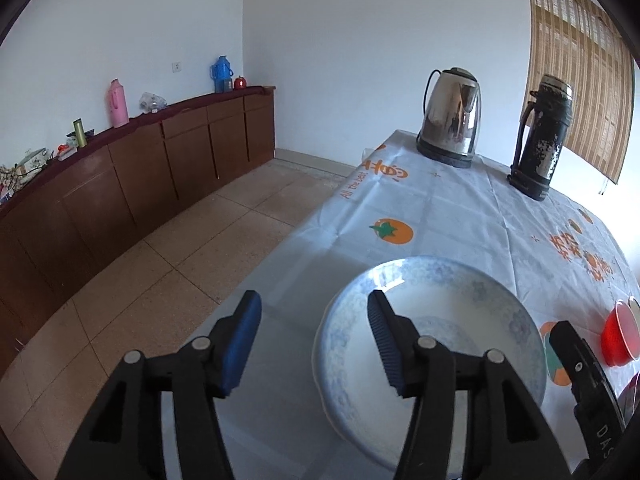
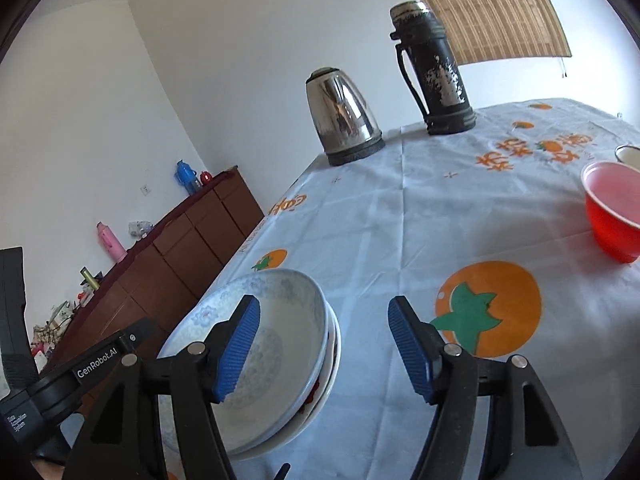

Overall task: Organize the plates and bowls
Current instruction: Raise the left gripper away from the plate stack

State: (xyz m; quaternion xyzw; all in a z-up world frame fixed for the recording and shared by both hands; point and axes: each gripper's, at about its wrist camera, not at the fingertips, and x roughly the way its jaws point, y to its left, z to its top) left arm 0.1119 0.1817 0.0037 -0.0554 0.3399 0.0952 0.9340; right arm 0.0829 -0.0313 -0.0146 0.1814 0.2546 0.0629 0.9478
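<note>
Both grippers wide open over the stacked bowls, nothing grabbed.

Left wrist view: the left gripper [image 1: 314, 338] has its jaws spread wide and holds nothing; its right-hand pad hangs over the blue-patterned bowl [image 1: 472, 320], can't tell if it touches, while the other pad is off past the tablecloth [image 1: 460, 208] edge. Bowl looks empty. Further ahead stand a steel kettle [image 1: 450, 116] and a worn black flask [image 1: 542, 136]; a red bowl [image 1: 620, 336] sits off to the right. The cloth reads "All the best".

Right wrist view: the right gripper [image 2: 324, 344] is also wide open and empty, the blue-patterned bowl [image 2: 280, 312] under its left pad, stacked on a white plate [image 2: 324, 392]. Red bowl [image 2: 612, 208] ahead-right, empty. The left gripper's body reads "GenRobot.AI".
</note>
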